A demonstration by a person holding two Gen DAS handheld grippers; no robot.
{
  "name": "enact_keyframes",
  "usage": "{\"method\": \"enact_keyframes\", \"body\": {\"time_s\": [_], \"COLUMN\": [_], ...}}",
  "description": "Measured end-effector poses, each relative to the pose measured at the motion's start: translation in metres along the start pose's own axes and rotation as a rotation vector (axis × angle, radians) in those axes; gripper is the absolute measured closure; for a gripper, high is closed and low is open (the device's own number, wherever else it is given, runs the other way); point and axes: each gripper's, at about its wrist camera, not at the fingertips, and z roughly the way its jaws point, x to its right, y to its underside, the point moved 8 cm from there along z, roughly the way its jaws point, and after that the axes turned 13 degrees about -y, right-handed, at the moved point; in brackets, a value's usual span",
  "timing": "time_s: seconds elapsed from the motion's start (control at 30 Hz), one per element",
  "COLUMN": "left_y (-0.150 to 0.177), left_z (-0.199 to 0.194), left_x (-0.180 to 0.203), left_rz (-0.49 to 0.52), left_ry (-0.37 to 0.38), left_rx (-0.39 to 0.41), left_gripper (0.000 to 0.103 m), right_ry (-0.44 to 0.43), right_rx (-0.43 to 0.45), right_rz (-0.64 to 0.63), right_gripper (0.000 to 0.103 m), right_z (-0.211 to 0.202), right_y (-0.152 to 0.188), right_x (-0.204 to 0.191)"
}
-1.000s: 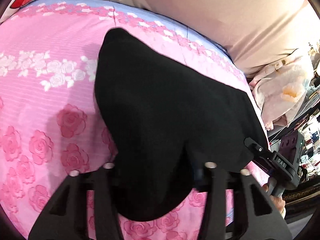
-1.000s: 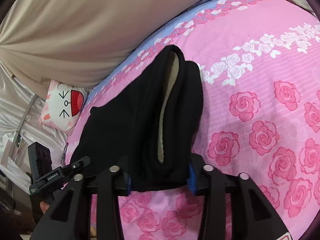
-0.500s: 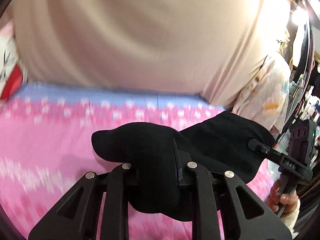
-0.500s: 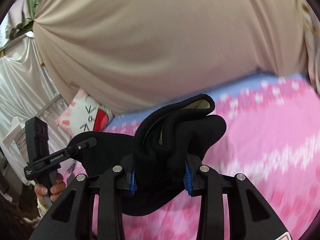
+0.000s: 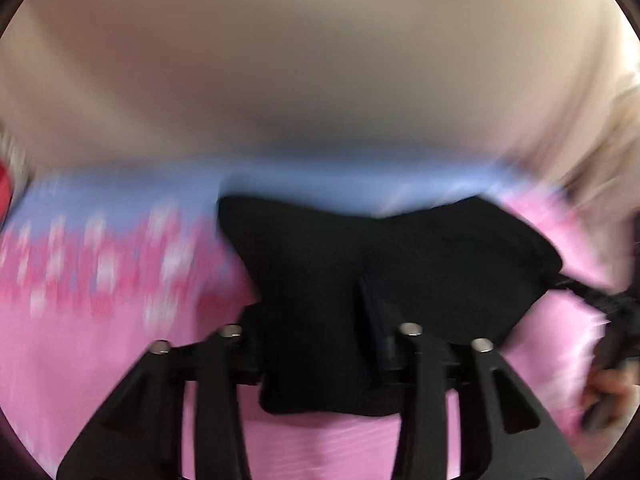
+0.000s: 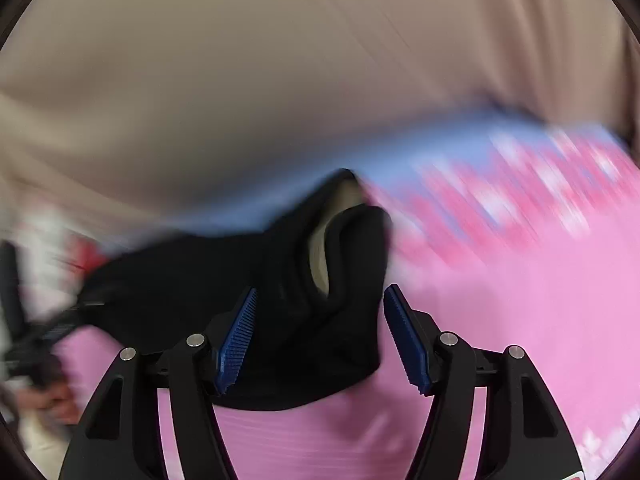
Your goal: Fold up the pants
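Note:
The black pants [image 5: 400, 260] lie bunched on the pink rose bedsheet [image 5: 100, 360], close to its blue far border; both views are motion-blurred. My left gripper [image 5: 312, 300] has its jaws opening, and the cloth still sits between them and hides the left finger. In the right wrist view the pants [image 6: 180, 280] show a beige lining at the folded end. My right gripper [image 6: 323, 290] is also opening. Its blue pads [image 6: 404, 336] stand apart, with the folded end between them and a gap at the right pad.
A beige curtain [image 5: 320, 80] hangs close behind the bed's far edge. A red and white cushion [image 6: 60, 240] lies at the far left corner. Each view catches the other gripper and the hand [image 5: 608, 392] holding it at the side.
Both grippers carried the pants' near end across the bed toward the blue far border, folding the cloth over. Both pairs of jaws now stand wider than half a second ago.

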Motion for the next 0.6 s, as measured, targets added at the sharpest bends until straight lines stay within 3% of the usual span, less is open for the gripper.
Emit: {"method": "enact_keyframes", "body": {"time_s": [0.03,0.07,0.1,0.17,0.23,0.37,0.43,0.53,0.6], "left_y": [0.012,0.016,0.020,0.020,0.014,-0.003,-0.007,0.001,0.021], "left_z": [0.008,0.003,-0.009,-0.037,-0.074,-0.116,-0.109,-0.052,-0.018], "left_x": [-0.005,-0.014,-0.028,-0.047,-0.055,-0.024,0.001,0.030,0.032], "left_rz": [-0.018,-0.055,-0.074,-0.070,-0.071,-0.037,-0.008,0.054,0.065], "left_ry": [0.024,0.035,-0.012,-0.112,-0.162,-0.151,-0.167,-0.249,-0.276], "left_rx": [-0.040,-0.011,0.024,0.085,0.164,0.257,0.258,0.146,0.049], "left_gripper": [0.057,0.046,0.032,0.024,0.023,0.006,0.005,0.005,0.006], "right_ry": [-0.090,-0.094,-0.064,0.008,0.002,-0.072,-0.030,0.175,0.083], "right_rx": [0.048,0.094,0.123,0.213,0.271,0.195,0.120,-0.014,0.009], "right_rz": [0.048,0.077,0.077,0.029,-0.028,-0.200,-0.276,-0.285,-0.168], "right_gripper": [0.039,0.039,0.039,0.038,0.038,0.038,0.039,0.038,0.037], "right_z": [-0.013,-0.029,-0.042,-0.079,-0.104,-0.087,-0.057,-0.005,-0.011], "right_y": [0.006,0.008,0.008,0.004,-0.003,-0.007,0.000,0.020,0.025], "right_x": [0.001,0.003,0.005,-0.001,-0.022,-0.086,-0.093,-0.048,-0.028]}}
